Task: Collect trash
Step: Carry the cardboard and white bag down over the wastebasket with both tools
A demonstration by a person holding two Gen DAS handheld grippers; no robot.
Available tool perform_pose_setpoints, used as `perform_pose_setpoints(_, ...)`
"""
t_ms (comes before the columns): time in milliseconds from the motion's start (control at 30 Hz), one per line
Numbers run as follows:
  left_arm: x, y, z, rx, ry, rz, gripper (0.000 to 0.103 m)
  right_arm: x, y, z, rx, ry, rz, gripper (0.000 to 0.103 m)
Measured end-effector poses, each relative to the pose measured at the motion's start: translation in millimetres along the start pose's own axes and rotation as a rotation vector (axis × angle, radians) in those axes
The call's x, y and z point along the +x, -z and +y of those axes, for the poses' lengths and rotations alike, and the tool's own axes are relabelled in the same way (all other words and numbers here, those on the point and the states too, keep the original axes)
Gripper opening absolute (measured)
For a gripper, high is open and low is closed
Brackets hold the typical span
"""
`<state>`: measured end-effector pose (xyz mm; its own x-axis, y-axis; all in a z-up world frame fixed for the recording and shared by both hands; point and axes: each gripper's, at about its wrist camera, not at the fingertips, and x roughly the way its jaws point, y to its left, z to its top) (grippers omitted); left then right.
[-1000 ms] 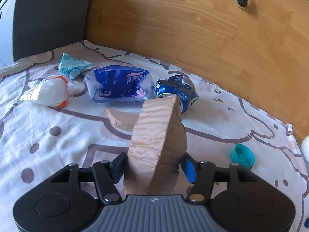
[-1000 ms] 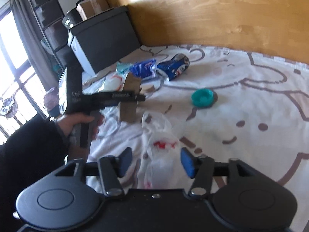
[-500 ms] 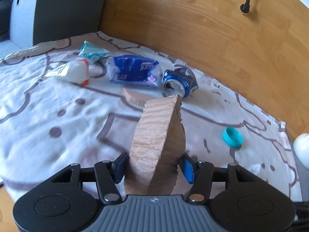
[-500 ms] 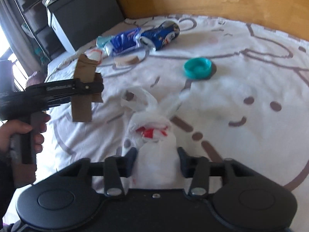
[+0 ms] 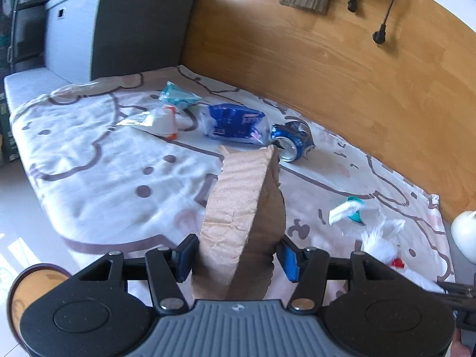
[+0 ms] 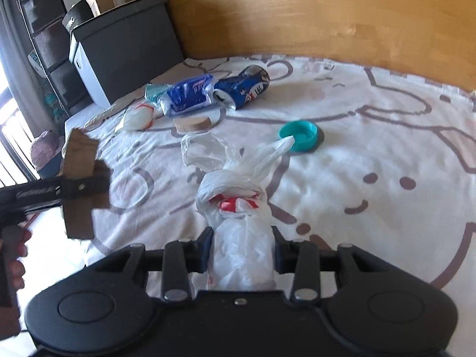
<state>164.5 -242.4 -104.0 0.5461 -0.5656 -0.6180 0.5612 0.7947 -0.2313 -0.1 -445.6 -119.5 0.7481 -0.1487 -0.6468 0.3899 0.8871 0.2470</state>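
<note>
While the left gripper [image 5: 235, 260] pinches a torn piece of brown cardboard [image 5: 241, 202] between its pads, its own view looks past that upright scrap to the litter on the cartoon-print sheet [image 5: 89, 166]. Taking the crushed blue can [image 5: 293, 141] as landmark: a blue plastic wrapper [image 5: 233, 122] lies touching it on the side away from the wooden board, and beyond the wrapper sit a white cup-like container [image 5: 162, 122] and a teal packet [image 5: 177, 98]. The cardboard is creased, rough-edged and stiff enough to stand in the grip.

In the right wrist view, the right gripper [image 6: 242, 253] is closed around the neck of a knotted white plastic bag [image 6: 238, 205] with red print, its loose handles flaring toward a teal lid [image 6: 300, 135] that lies nearer the camera than the can [image 6: 242, 87]. A second cardboard scrap [image 6: 192, 123] rests in front of the wrapper [image 6: 189, 93], just off the can's open end. The left gripper [image 6: 89, 186] appears at the frame's left, well away from the can, with the cardboard [image 6: 80, 184] clamped.

Judging by this, both tools are loaded and the step in hand is carrying pieces off; next, the bag's mouth needs opening, or a bin must be reached, so the cardboard can drop in.
</note>
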Motion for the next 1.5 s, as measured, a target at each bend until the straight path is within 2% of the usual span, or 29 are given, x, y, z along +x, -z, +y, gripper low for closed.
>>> perform_pose_setpoints(300,-40,9,21,-0.017,-0.065,-0.022,0.058,0,-9,37,-0.048,-0.022,-0.061,0.040)
perform_pose_setpoints(733,-71,24,74,-0.114,-0.164,-0.040,0.058,18,-8,89,-0.111,-0.047,-0.058,0.040)
perform_pose_setpoints(1033,-85,38,123,-0.209,-0.214,-0.052,0.058,40,-8,138,-0.168,-0.106,-0.028,0.040)
perform_pose_setpoints(1500,-99,75,220,-0.387,-0.293,-0.022,0.058,87,12,248,-0.326,-0.199,0.078,0.040)
